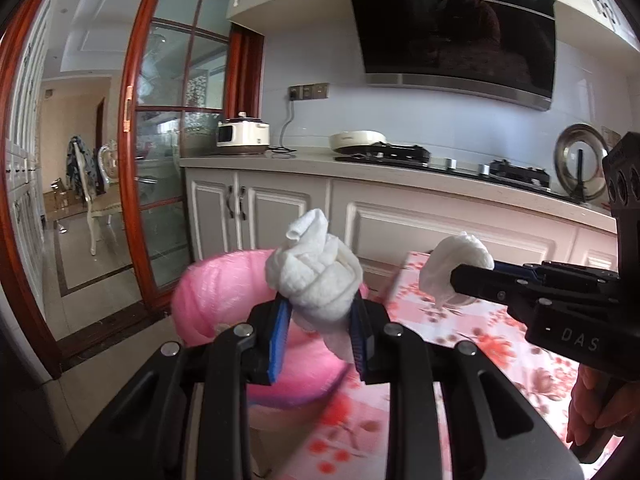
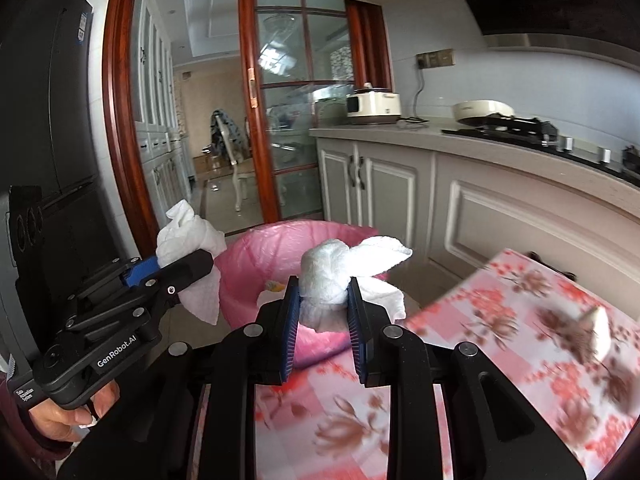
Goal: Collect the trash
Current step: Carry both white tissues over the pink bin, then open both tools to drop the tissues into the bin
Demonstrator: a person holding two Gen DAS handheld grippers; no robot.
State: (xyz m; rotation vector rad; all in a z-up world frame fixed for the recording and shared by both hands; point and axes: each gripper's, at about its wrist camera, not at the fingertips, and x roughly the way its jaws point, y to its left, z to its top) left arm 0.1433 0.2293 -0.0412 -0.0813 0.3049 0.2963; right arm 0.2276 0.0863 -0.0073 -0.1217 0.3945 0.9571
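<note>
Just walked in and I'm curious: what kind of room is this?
A home kitchen, most likely: a gas hob under a black range hood, and a rice cooker on the counter.

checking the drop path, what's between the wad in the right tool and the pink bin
Nothing solid. In the right wrist view the tissue wad in the right tool hangs before the pink-lined bin, with only air between.
</note>
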